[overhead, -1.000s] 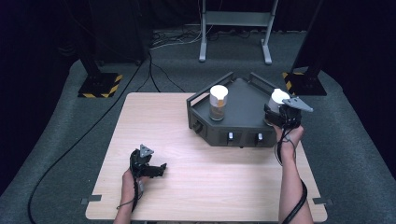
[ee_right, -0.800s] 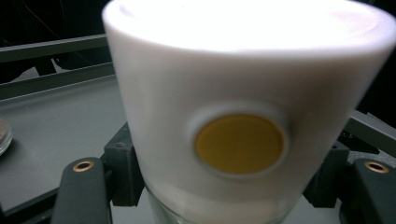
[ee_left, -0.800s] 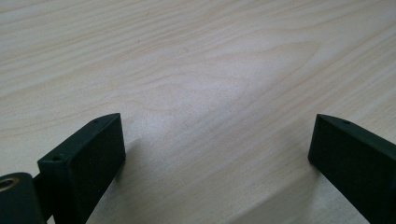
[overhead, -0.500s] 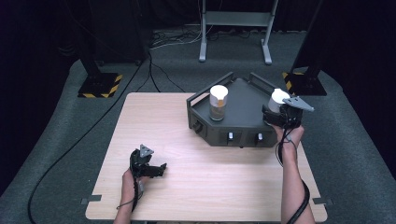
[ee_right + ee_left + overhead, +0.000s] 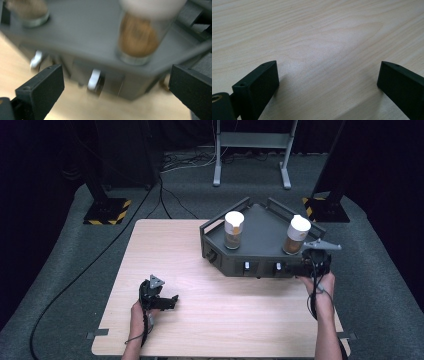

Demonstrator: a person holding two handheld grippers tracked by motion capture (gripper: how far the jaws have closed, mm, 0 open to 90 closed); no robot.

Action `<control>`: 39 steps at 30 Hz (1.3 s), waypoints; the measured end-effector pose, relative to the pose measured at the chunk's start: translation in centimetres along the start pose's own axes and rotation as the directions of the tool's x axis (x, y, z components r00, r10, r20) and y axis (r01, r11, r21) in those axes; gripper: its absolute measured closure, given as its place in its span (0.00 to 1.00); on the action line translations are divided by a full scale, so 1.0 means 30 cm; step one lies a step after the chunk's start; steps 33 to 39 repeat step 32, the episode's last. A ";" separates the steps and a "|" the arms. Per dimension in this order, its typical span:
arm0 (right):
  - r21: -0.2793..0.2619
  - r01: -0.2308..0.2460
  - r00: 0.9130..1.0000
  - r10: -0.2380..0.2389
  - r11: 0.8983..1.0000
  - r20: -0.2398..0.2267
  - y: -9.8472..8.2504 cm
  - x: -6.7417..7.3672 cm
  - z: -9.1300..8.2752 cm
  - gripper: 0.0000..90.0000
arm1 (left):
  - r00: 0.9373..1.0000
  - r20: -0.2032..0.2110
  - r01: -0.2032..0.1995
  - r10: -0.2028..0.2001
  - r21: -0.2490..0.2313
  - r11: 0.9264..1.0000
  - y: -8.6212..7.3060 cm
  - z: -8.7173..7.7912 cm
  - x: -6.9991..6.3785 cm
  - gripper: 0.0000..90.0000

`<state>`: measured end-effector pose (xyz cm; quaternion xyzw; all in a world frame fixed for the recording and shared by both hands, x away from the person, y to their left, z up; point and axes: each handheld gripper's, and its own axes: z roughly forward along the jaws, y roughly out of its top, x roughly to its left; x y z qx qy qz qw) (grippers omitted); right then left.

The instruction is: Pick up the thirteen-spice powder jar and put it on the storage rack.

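**Kid:** Wooden table (image 5: 225, 320) first, right by the person. What is on it?

**Helper:** Close to us, the left gripper (image 5: 172, 301) rests low on the wood. Its jaws are spread wide with nothing between them.

**Kid:** And the other one?

**Helper:** The right gripper (image 5: 295, 269) sits at the front right corner of the dark tray box (image 5: 260, 227). Its jaws have just been opening, and nothing is between them. The right jar (image 5: 296, 235) with the white lid stands on the tray, just past it, let go.

**Kid:** So what step is it?

**Helper:** I think the jar was just set down. Next, the hand should pull back slowly so it does not knock the jar.

**Kid:** What is farther away?

**Helper:** A second jar (image 5: 233, 230) stands on the tray's left side. Behind the table are grey carpet (image 5: 60, 270), cables (image 5: 165, 185), and a metal stand (image 5: 252, 150) in a dark room.
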<state>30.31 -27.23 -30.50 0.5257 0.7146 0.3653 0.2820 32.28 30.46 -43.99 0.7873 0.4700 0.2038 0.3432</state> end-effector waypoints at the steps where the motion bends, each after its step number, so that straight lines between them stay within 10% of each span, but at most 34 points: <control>1: 0.000 -0.005 1.000 0.005 1.000 -0.007 -0.037 0.004 -0.003 0.00 | 1.000 0.000 0.000 0.000 0.000 1.000 0.000 0.000 0.000 0.04; 8: 0.059 -0.034 0.999 0.035 0.998 -0.028 -0.299 0.036 0.086 0.00 | 1.000 0.001 -0.001 0.001 0.000 1.000 0.000 0.000 0.000 0.04; 15: 0.033 -0.013 1.000 0.013 0.999 -0.019 -0.410 0.071 0.125 0.00 | 1.000 0.000 -0.001 0.001 0.000 1.000 0.000 0.000 0.000 0.04; 39: -0.001 -0.083 0.991 0.083 0.997 -0.102 -0.477 0.026 0.153 0.00 | 1.000 0.001 -0.002 0.002 0.000 1.000 0.000 0.000 0.000 0.04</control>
